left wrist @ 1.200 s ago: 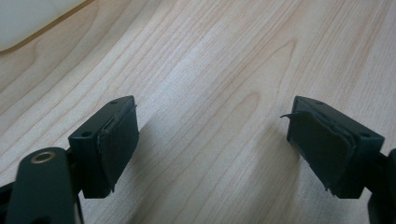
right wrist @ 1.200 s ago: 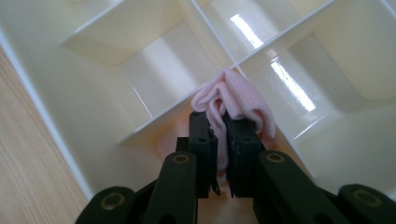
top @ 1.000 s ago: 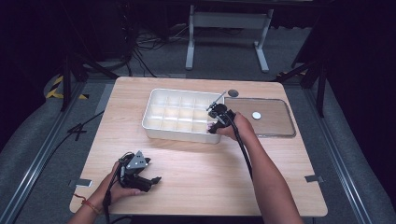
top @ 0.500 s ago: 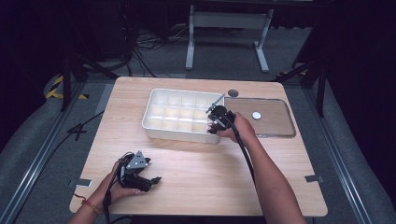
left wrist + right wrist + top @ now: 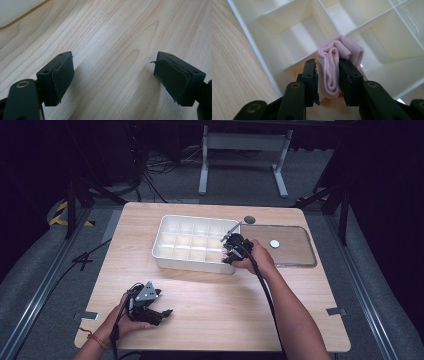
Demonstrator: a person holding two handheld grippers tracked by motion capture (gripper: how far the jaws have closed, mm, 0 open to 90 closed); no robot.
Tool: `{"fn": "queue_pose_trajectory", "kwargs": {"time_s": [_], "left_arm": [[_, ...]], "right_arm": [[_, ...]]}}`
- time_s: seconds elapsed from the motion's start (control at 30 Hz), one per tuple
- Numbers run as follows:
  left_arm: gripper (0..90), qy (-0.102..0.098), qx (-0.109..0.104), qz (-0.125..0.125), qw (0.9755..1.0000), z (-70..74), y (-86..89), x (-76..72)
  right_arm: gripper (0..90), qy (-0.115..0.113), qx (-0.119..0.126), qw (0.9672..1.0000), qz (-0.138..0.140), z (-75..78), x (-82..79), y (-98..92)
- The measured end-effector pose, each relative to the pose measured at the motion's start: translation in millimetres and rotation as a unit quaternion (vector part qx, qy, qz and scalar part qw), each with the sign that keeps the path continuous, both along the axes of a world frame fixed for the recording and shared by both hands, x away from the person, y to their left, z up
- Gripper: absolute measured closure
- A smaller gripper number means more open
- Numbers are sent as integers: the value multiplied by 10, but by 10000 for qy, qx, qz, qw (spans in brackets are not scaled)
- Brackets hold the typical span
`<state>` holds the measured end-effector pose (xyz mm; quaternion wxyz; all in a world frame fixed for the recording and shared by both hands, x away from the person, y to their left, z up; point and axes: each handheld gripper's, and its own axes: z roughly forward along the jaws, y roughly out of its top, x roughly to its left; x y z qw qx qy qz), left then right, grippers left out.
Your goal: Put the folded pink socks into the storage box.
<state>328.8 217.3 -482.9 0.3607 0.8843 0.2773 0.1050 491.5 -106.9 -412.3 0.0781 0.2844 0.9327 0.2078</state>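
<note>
Pink cloth (image 5: 336,65): a soft, pale pink fabric folded over on itself into a thick wad, its layers showing as curved ridges on the end facing me.
Where it sits: upright in a compartment along the near wall of the white divided tray (image 5: 165,251), at the tray's near right corner; the tray stands toward the far edge of the surface (image 5: 210,310).
My right tool (image 5: 327,75): its jaws have just been opening, with the cloth between them; the pads lie against the fabric on both sides, and I cannot tell how firmly they press.
My left tool (image 5: 113,75): jaws spread wide with bare wood between them, resting near the near left corner of the surface.
Hard to make out: the lower part of the cloth is covered by my right tool's jaws; from the high view my right hand (image 5: 257,260) hides the cloth almost wholly.
Beside the tray: a clear lid (image 5: 295,251) lies flat at the right.
</note>
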Motion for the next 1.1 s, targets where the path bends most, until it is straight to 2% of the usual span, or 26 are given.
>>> {"fn": "queue_pose_trajectory", "kwargs": {"time_s": [0.13,0.3,0.43,0.63,0.97,1.1], "left_arm": [[166,7,-17,10,10000,-2,-1,-1],[165,15,-21,11,10000,-2,-2,-1],[165,12,-23,9,10000,-2,-2,-1],[166,21,-33,18,10000,-3,-3,-3],[162,19,17,4,10000,1,-3,4],[161,16,17,4,10000,1,-5,6]], "right_arm": [[626,-116,13,9999,-40,49,-30,-22],[596,-225,254,9993,-129,128,-84,-72],[573,-328,343,9988,-102,199,-134,-106],[530,-526,343,9980,-79,274,-217,-154],[468,-915,451,9948,-19,325,-381,-289],[447,-978,443,9942,-16,341,-426,-341]]}}
